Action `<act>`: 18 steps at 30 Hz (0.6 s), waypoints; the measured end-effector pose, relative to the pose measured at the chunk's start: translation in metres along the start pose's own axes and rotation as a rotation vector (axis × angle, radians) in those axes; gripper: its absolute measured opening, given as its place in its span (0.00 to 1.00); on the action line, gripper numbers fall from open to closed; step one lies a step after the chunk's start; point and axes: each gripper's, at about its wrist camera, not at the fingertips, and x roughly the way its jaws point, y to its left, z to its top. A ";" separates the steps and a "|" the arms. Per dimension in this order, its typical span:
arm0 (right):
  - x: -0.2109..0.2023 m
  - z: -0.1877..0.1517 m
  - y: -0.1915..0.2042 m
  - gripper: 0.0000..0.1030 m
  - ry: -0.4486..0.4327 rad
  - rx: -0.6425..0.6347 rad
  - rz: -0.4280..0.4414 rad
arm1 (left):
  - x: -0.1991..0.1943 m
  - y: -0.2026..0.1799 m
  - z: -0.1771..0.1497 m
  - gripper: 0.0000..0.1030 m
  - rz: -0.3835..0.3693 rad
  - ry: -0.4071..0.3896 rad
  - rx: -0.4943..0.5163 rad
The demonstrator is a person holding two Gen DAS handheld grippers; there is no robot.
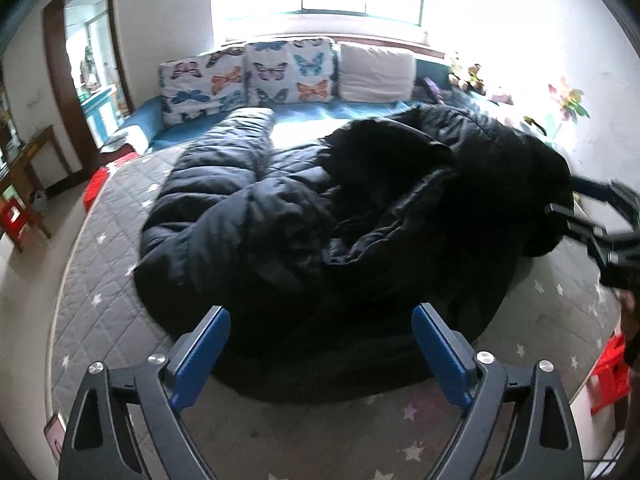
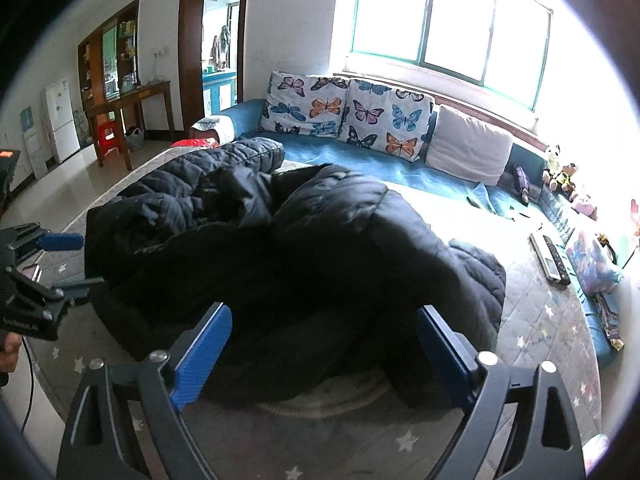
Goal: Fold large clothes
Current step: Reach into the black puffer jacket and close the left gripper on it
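Well, coat: my black puffer coat [image 1: 320, 208] lies crumpled mid-mattress [image 1: 104, 304], reaching its near edge.
Handling: bulky, soft, slippery, I judge; pinch hem or shoulder seams.
Tongs: left gripper [image 1: 320, 350] and right gripper [image 2: 324, 346] spread, holding nothing.

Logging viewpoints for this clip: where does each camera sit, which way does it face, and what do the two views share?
Left wrist: on the left gripper, jaws open, facing the black padded coat across the star-print mat; the right gripper shows at the right edge.
Right wrist: on the right gripper, jaws open, facing the coat from further right; the left gripper shows at the left edge.
Shared: coat, mat, butterfly cushions, window.
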 end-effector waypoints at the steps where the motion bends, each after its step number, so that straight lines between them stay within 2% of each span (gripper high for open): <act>1: 0.002 0.003 -0.002 0.96 -0.001 -0.003 0.002 | 0.005 -0.002 0.003 0.93 -0.007 0.008 0.011; 3: 0.006 0.010 -0.006 0.95 0.002 -0.015 -0.004 | 0.015 -0.005 0.008 0.88 -0.014 0.029 0.024; 5: 0.009 0.014 -0.010 0.93 0.004 -0.025 -0.009 | 0.024 -0.008 0.013 0.87 -0.036 0.036 0.037; 7: 0.015 0.019 -0.011 0.93 0.013 -0.030 -0.005 | 0.033 -0.011 0.017 0.79 -0.038 0.044 0.057; 9: 0.023 0.023 -0.011 0.93 0.020 -0.054 -0.021 | 0.047 -0.017 0.022 0.63 -0.036 0.059 0.095; 11: 0.027 0.024 -0.008 0.88 0.028 -0.084 -0.045 | 0.060 -0.021 0.025 0.54 -0.015 0.072 0.127; 13: 0.034 0.025 -0.004 0.79 0.037 -0.121 -0.094 | 0.064 -0.024 0.028 0.43 0.012 0.055 0.157; 15: 0.037 0.025 -0.003 0.60 0.032 -0.149 -0.140 | 0.064 -0.024 0.031 0.28 0.002 0.039 0.170; 16: 0.035 0.025 -0.004 0.56 0.030 -0.151 -0.150 | 0.062 -0.023 0.031 0.27 -0.020 0.038 0.161; 18: 0.029 0.025 -0.009 0.35 0.021 -0.134 -0.150 | 0.060 -0.021 0.032 0.22 -0.048 0.032 0.156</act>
